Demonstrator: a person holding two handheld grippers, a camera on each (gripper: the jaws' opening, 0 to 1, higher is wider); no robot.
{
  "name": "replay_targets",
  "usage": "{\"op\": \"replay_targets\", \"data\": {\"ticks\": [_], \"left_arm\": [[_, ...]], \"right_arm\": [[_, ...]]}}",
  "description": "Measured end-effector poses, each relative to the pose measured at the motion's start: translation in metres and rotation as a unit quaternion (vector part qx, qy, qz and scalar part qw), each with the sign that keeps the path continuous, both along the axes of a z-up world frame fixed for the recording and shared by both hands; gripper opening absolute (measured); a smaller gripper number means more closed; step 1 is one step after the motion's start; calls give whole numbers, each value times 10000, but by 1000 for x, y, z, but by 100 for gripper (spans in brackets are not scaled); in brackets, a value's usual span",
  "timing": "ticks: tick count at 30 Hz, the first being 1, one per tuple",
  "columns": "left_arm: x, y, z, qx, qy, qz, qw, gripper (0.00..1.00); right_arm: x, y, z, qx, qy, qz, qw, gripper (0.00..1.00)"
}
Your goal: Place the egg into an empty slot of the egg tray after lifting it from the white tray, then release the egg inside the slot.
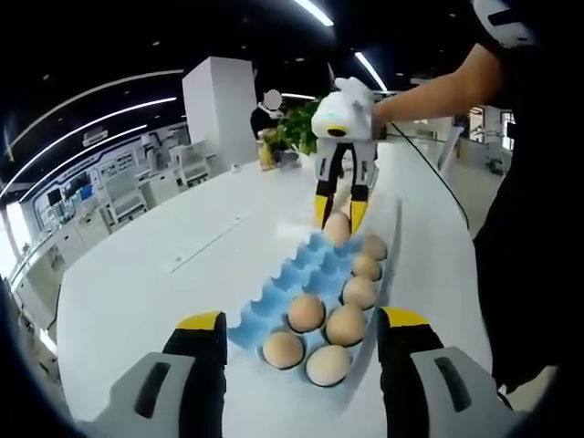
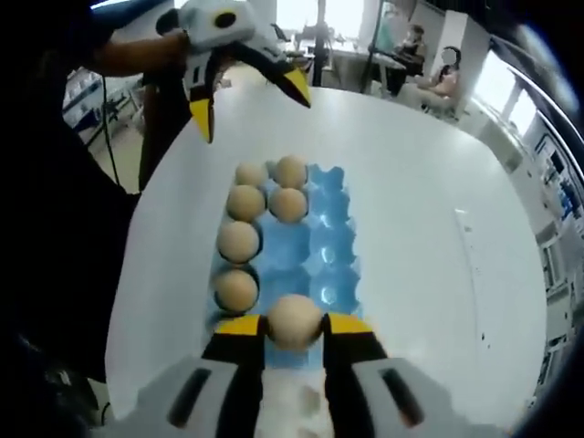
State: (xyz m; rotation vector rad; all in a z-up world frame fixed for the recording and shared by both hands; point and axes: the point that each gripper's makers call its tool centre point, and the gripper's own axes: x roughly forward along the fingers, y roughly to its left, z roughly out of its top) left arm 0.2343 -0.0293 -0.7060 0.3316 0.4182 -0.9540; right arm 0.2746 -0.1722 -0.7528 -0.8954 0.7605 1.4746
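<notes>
A: Over the near end of the blue egg tray [image 2: 315,251], your right gripper [image 2: 294,327] had its jaws closed on the egg [image 2: 294,319], and the egg hung just above the end row of cups. Your left gripper [image 1: 297,336] waited at the tray's other end with its jaws spread wide and nothing between them.

B: What could have gone wrong for me from there?

A: Mostly the drop. If you had let go while the egg sat over a ridge rather than a cup, I judge it could have rolled onto the white desk [image 2: 429,192] or knocked the egg beside it [image 2: 236,288]. Squeezing harder on the way down might have cracked the shell.

B: Was the cup under it free?

A: You could not tell from the right gripper view; the held egg and your own jaws covered that spot. The left gripper view helped more: it showed the right gripper [image 1: 341,212] from the front, the egg [image 1: 338,228] pinched at the yellow tips, and bare blue cups along one side of the tray [image 1: 274,301]. The white tray's edge [image 1: 391,242] ran along the filled side there, I think.
</notes>
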Motion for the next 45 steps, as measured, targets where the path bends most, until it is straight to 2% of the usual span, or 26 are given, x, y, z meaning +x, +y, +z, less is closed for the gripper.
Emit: {"op": "replay_targets", "data": {"ticks": [11, 29, 45], "left_arm": [[-1, 3, -1, 4, 2, 25, 10000, 68], [-1, 4, -3, 20, 39, 37, 10000, 68], [-2, 5, -2, -5, 50, 64, 10000, 67]], "right_arm": [[-4, 28, -3, 75, 69, 231, 9997, 24], [-10, 58, -14, 119, 189, 510, 9984, 24], [-12, 72, -37, -89, 349, 613, 9975, 24]]}}
